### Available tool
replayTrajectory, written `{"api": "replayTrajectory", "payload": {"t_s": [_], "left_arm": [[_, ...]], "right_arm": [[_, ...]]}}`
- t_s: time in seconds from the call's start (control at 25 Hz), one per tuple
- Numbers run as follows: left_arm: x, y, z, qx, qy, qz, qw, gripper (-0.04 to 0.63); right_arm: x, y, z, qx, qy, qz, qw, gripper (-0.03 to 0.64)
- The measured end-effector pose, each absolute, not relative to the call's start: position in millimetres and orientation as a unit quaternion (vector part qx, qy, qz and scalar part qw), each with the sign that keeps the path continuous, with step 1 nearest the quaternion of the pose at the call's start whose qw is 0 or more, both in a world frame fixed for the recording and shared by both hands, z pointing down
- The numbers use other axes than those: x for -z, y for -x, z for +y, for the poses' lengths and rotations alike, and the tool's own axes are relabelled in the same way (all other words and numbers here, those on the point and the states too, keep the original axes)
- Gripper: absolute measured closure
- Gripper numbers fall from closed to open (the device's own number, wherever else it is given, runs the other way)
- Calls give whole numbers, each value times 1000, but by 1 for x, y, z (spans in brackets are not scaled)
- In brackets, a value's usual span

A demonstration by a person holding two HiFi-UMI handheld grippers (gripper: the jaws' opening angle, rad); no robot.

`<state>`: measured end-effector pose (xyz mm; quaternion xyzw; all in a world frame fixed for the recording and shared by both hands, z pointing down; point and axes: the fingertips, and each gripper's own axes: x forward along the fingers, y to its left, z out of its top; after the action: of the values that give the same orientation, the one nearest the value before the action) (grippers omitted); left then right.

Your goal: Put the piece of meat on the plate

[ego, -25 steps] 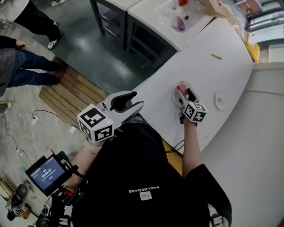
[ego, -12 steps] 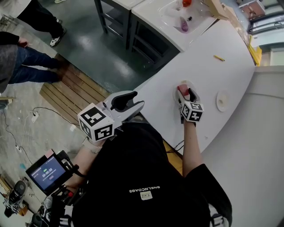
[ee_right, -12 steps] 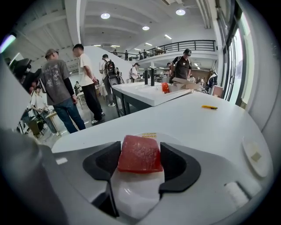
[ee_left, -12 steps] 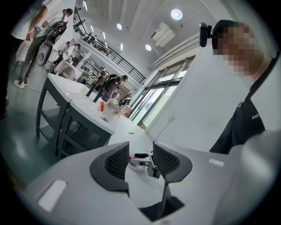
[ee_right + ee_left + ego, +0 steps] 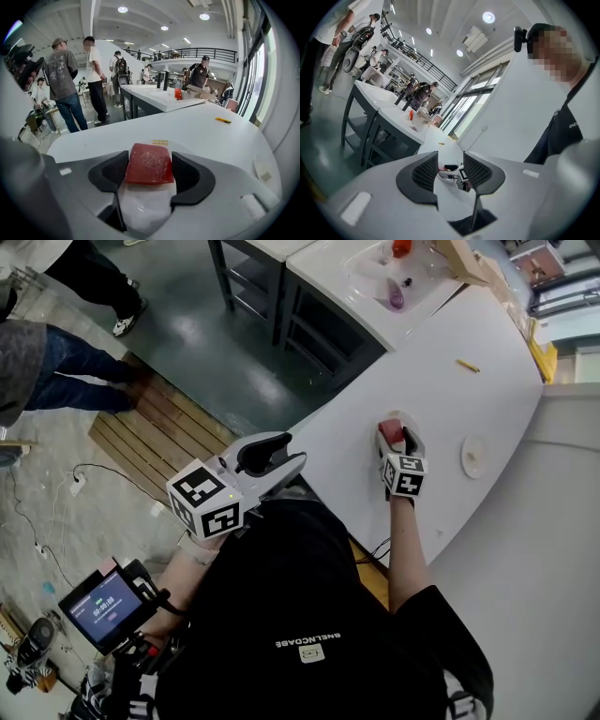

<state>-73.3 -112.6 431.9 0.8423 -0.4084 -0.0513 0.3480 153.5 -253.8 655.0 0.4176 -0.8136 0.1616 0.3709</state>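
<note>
My right gripper (image 5: 397,441) is angled down over the plate (image 5: 147,206), with the piece of meat (image 5: 149,161) between its jaws. In the right gripper view the red slab lies flat over the far half of the plate, and both pads sit against its sides with no gap that I can see. I read that as a grip still on the meat, though probably a light one, with the plate already carrying the weight.

So the step in hand is the release. I want the jaws to part evenly, so that neither pad drags the slab toward the plate's rim. The meat looks moist, and I expect it may cling to one pad. I would therefore hold the gripper still above the plate until both pads are clearly free. Then I would lift straight up from the plate, because backing out sideways could skid the slab or nudge the plate across the table (image 5: 450,399).

My left gripper (image 5: 450,164) is well apart from the plate, off the table's edge by my body. Its jaws stand apart with nothing between them. I would keep it there, as the plate looks steady enough not to need bracing.
</note>
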Motion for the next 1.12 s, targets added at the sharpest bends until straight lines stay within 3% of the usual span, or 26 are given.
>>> {"api": "replayTrajectory", "payload": {"t_s": [0.68, 1.12], "left_arm": [[-435, 78, -111, 59, -840, -412, 348, 423], [-438, 67, -104, 60, -852, -391, 342, 423]], "right_arm": [[-645, -147, -260, -179, -423, -820, 342, 299], [-597, -145, -250, -185, -439, -835, 274, 317]]}}
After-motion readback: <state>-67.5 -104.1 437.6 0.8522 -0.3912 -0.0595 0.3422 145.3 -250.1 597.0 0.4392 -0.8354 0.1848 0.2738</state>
